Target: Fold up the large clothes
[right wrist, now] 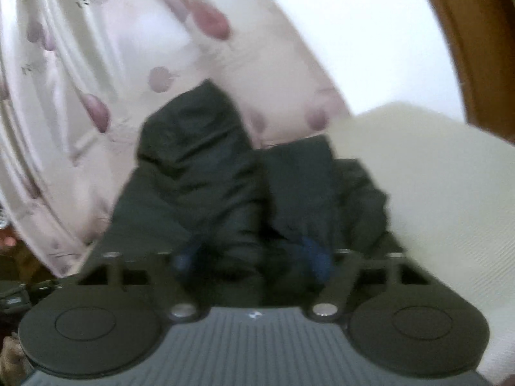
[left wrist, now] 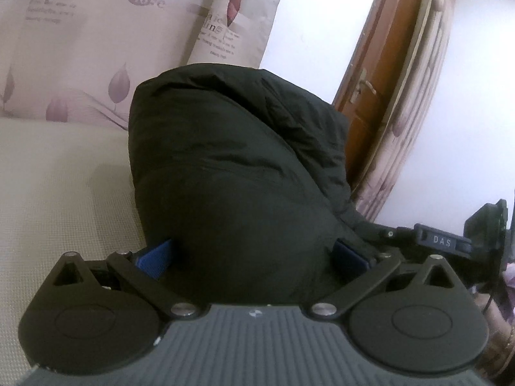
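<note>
Left wrist view showed the left gripper [left wrist: 251,257] pinching the black jacket [left wrist: 225,167]; the right gripper [right wrist: 254,257] also held it; both should travel together, level.

This is a room in a home, most likely a bedroom. Pale curtains [left wrist: 80,41] printed with purple leaves and small lines of script, one of them the word "love", hang across the back, and the same leaf-print fabric [right wrist: 80,103] fills the left of the right wrist view, though that frame is blurred. A brown wooden door [left wrist: 376,74] with a metal lever handle [left wrist: 360,85] stands against a plain white wall [left wrist: 318,25]. Below the curtains lies a broad cream surface with a fine woven texture [left wrist: 48,186], which looks like a bed or mattress cover; I cannot be certain. A black padded jacket [left wrist: 231,173] lies bunched on it.
</note>
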Demonstrator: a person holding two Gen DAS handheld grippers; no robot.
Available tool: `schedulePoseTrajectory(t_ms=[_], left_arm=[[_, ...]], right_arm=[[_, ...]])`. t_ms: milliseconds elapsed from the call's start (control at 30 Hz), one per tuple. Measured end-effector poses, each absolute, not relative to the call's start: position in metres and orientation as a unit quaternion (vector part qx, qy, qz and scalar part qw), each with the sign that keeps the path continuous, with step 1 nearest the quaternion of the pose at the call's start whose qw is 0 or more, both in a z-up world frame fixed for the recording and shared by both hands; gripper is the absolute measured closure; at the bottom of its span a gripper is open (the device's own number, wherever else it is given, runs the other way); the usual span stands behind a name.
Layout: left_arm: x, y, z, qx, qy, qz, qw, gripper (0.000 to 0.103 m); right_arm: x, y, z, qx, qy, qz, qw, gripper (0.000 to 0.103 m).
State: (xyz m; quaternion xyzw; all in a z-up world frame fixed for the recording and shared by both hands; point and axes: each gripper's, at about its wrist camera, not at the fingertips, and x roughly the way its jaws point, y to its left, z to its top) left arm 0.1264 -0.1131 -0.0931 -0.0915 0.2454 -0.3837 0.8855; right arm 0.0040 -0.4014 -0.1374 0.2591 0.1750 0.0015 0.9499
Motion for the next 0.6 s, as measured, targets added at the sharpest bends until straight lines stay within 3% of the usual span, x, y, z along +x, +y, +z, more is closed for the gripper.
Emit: schedulePoseTrajectory(t_ms=[100, 300, 600], left_arm=[[0.127, -0.111, -0.095, -0.092, 0.242, -0.386, 0.886, 0.0], [0.132, -0.106, -0.101, -0.104, 0.239, -0.39, 0.883, 0.0], [0.116, -0.037, -0.098, -0.132, 0.23, -0.348, 0.899, 0.0]], right_arm=[[0.007, -0.41, -0.143, 0.252, 0.188, -0.045, 0.948, 0.0], [0.038, -0.439, -0.179, 0.402, 0.262, 0.034, 0.877, 0.0], [0.073, -0.358, -0.174, 0.377, 0.288, 0.169, 0.864, 0.0]])
